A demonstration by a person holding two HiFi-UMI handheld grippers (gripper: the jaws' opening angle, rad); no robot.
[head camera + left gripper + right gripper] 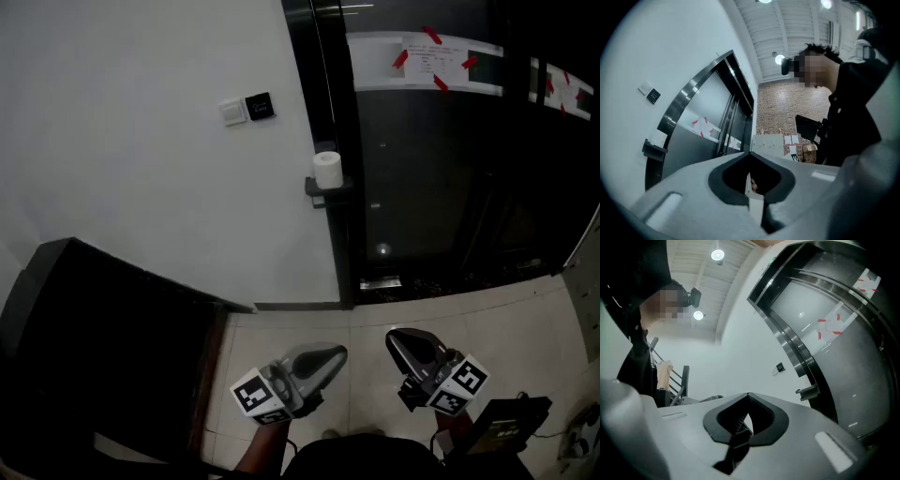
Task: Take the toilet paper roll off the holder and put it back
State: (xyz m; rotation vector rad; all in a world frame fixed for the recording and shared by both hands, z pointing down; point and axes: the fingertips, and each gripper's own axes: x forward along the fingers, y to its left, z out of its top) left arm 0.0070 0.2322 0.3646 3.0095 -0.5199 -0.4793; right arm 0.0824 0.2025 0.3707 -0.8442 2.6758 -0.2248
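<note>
left tool, right tool closed, empty

No print is legible. The paper notice, taped with red strips near the top edge of the dark glass door, has lines too small to read. The left gripper and right gripper show only square markers.
</note>
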